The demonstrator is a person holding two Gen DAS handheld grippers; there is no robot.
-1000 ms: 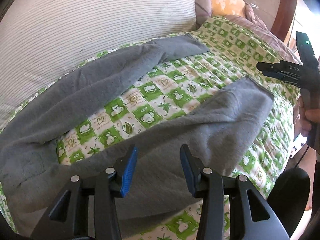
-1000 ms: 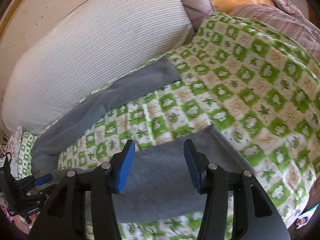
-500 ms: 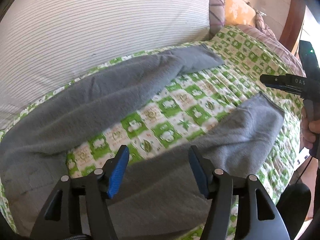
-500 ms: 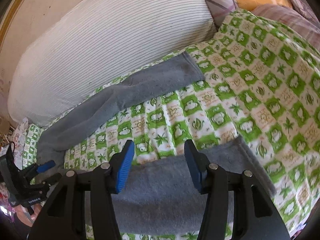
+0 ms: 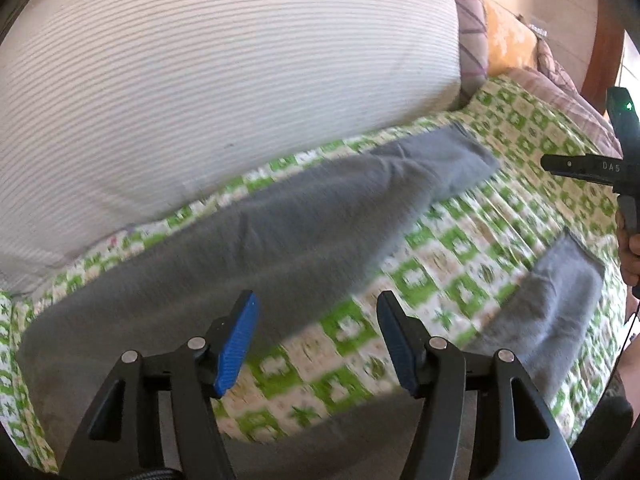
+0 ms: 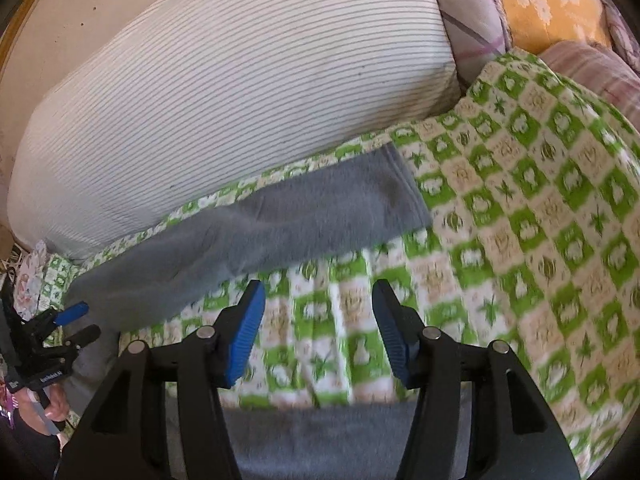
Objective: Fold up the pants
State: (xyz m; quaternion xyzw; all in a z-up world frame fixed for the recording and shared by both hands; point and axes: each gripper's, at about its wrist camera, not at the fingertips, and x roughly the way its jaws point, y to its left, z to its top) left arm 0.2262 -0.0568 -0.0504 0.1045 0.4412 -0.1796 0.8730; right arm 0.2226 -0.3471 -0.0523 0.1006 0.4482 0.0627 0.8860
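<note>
Hovering tongs [image 5: 316, 344] parted, grey pants [image 5: 280, 236] spread flat

grey pants [image 6: 280, 224] on green quilt [image 6: 520, 220]

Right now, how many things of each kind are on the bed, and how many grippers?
Pants: 1, grey pants
Blanket: 1, green checked blanket
Pillows: 4, striped white pillow, purple pillow, orange pillow, pink plaid pillow
Grippers: 2, left gripper, right gripper
Total: 8

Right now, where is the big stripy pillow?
In both wrist views the pillow fills the upper left, at the far side of the green checked blanket, just behind the far leg of the grey pants.
</note>
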